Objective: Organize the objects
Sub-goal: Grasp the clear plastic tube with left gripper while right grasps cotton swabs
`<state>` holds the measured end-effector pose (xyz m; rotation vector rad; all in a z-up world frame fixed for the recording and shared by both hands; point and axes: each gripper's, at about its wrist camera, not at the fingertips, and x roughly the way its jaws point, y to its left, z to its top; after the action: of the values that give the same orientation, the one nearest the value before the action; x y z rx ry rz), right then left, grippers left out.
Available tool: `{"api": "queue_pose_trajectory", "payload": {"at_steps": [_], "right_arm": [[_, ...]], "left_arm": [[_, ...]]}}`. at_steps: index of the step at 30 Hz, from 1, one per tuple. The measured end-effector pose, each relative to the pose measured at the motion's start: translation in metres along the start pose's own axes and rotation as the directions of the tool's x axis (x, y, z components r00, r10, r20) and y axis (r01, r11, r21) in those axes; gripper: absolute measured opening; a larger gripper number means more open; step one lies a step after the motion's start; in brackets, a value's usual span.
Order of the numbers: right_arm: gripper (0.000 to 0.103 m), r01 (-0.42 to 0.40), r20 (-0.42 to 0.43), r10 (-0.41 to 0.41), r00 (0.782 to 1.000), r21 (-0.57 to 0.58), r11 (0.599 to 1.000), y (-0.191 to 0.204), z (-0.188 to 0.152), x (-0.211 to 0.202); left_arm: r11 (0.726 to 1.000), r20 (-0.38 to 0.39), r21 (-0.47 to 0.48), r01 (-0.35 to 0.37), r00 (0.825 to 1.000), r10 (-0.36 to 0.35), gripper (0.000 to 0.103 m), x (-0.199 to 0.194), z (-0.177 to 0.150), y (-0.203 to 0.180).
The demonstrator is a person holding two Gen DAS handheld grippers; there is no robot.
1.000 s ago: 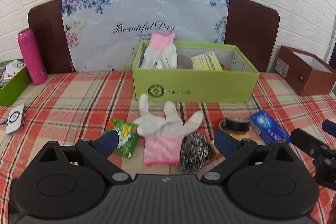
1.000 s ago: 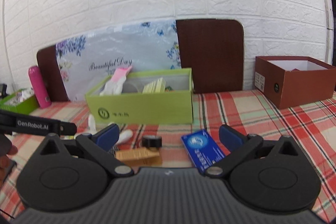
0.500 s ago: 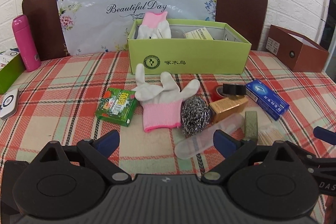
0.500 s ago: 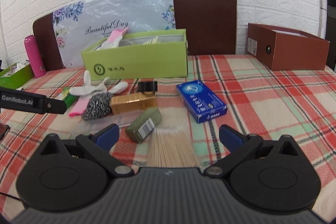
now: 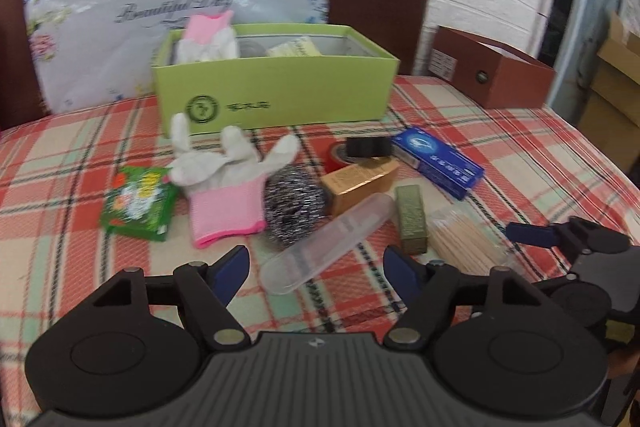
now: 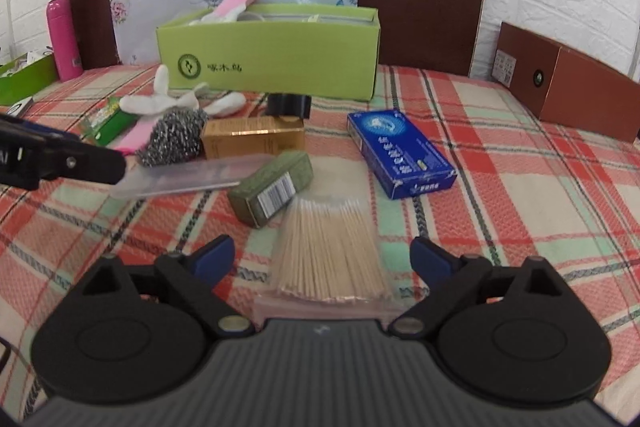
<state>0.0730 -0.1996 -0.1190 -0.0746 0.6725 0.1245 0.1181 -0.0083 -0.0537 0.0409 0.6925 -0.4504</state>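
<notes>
A green box (image 5: 276, 95) stands at the back of the plaid table and holds a glove and papers. In front of it lie a white-and-pink glove (image 5: 224, 183), a steel scourer (image 5: 294, 205), a clear plastic case (image 5: 326, 243), a gold box (image 5: 358, 183), an olive box (image 5: 412, 219), a blue box (image 5: 438, 163), a green packet (image 5: 140, 203) and a bag of cotton swabs (image 6: 332, 247). My left gripper (image 5: 316, 267) is open and empty, just short of the clear case. My right gripper (image 6: 322, 259) is open, its fingers either side of the swab bag.
A brown box (image 6: 568, 83) stands at the right back. A pink bottle (image 6: 64, 39) and a second green box (image 6: 24, 79) stand at the left back. A black clip (image 6: 289, 105) and a red tape roll (image 5: 338, 155) lie behind the gold box.
Both grippers have drawn back and tilted down over the table. The right one has come over the swab bag. No object has moved.
</notes>
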Motion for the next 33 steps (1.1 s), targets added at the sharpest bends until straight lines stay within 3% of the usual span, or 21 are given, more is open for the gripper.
{"api": "queue_pose_trajectory", "payload": {"at_steps": [2,4,7,10,14,19,22,27,33], "right_arm": [[0.075,-0.013,-0.024,0.013,1.000,0.027,1.000,-0.005,-0.003,0.003],[0.056,-0.023,-0.028,0.024,0.999,0.046,0.999,-0.008,-0.006,0.000],[0.038,-0.038,-0.027,0.039,0.999,0.044,0.998,-0.011,-0.005,-0.011],[0.032,-0.057,-0.036,0.059,0.998,0.039,0.998,-0.013,-0.007,-0.027],[0.031,-0.085,-0.053,0.086,0.995,0.028,0.996,-0.014,-0.015,-0.046],[0.035,-0.102,-0.081,0.101,0.992,0.003,0.995,-0.013,-0.024,-0.057],[0.049,-0.125,-0.086,0.125,0.988,0.013,0.992,-0.014,-0.024,-0.060],[0.049,-0.095,-0.090,0.093,0.992,-0.017,0.995,-0.007,-0.024,-0.056],[0.055,-0.096,-0.098,0.097,0.990,0.018,0.995,-0.010,-0.030,-0.051]], "left_arm": [[0.999,-0.027,0.015,0.035,0.999,-0.034,0.077,0.015,0.001,0.000],[0.999,-0.052,0.042,0.023,0.998,-0.021,0.077,0.029,0.001,-0.002],[0.997,-0.079,0.075,-0.007,0.997,0.013,0.076,0.046,0.001,-0.003],[0.998,-0.102,0.062,-0.015,0.995,0.021,0.056,0.056,0.003,-0.001],[0.995,-0.116,0.095,0.020,0.993,-0.009,0.040,0.045,0.000,-0.010],[0.997,-0.141,0.072,-0.002,0.990,0.012,0.030,0.013,-0.025,-0.022],[0.998,-0.118,0.066,-0.016,0.993,0.024,0.030,-0.005,-0.032,-0.029],[0.995,-0.105,0.076,-0.057,0.992,0.065,0.047,0.011,-0.016,-0.036],[0.996,-0.150,0.075,-0.041,0.987,0.052,0.046,0.029,-0.015,-0.040]]}}
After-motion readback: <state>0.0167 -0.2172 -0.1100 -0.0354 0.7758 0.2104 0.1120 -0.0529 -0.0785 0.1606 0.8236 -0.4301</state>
